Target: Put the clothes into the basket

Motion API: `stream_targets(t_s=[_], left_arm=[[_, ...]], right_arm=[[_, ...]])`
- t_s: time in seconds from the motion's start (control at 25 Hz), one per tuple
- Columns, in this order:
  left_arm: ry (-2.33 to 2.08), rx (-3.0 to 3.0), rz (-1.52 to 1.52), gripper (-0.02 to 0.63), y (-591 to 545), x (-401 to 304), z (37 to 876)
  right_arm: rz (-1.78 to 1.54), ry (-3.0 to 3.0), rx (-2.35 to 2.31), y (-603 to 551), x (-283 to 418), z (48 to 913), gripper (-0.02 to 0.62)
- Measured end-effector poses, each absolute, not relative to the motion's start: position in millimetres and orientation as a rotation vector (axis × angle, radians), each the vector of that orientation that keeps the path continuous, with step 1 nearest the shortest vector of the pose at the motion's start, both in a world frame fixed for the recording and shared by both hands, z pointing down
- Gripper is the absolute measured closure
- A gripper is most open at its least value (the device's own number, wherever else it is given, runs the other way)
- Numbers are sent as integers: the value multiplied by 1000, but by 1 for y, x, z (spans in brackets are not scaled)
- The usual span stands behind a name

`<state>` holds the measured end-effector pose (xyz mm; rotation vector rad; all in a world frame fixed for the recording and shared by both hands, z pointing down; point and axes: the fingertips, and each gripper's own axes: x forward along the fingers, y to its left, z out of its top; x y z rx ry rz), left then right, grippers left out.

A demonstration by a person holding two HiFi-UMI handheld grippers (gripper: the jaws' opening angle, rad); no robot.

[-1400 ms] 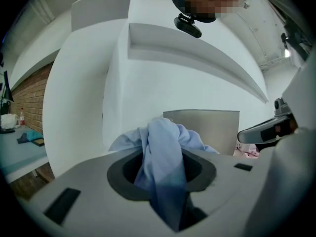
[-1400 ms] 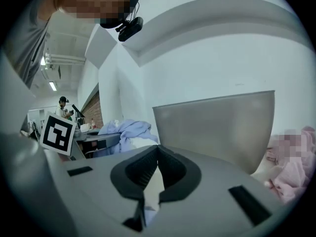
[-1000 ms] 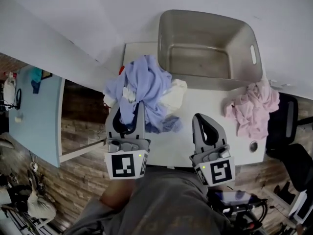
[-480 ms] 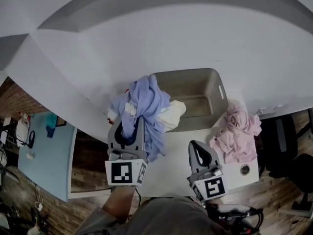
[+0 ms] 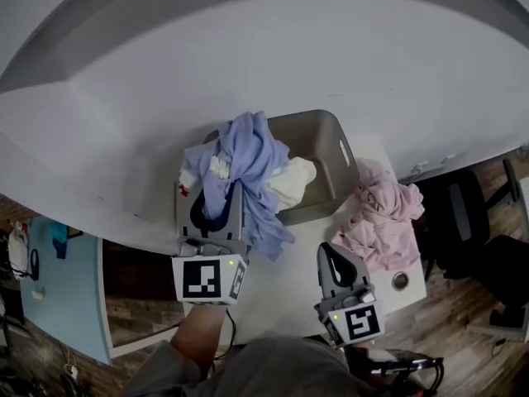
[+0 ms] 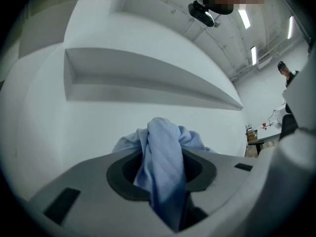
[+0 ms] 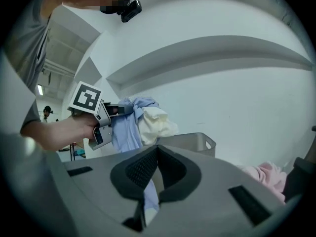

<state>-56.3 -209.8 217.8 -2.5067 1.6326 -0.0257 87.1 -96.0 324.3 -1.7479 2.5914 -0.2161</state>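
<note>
Fabric fills the left tool: its jaws are clenched on a fold of a light blue cotton shirt, carried level so the bundle hangs free of the white bench. Beside it the right tool is closed tight on nothing I can see, apparently just idle. A crumpled pink garment waits on the bench's right end. Farther on, the shirt and a cream garment caught with it drape over the left rim of the grey plastic basket, seemingly ready to drop in.

Head view looks steeply down; both gripper views face level toward the wall, sharing the blue shirt.
</note>
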Motion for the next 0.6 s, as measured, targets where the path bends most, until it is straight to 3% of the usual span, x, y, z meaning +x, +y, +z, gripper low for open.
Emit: stream_targets(t_s=[0.12, 0.2, 0.6], left_arm=[[1624, -2586, -150, 436, -241, -43, 255], [1615, -2623, -235, 362, -252, -36, 274], [1656, -2608, -225, 354, -231, -43, 287]], right_arm=[[-300, 2577, -1822, -109, 96, 343, 589], [-342, 2578, -1846, -110, 99, 355, 589], [-360, 2597, -1838, -104, 97, 367, 589]])
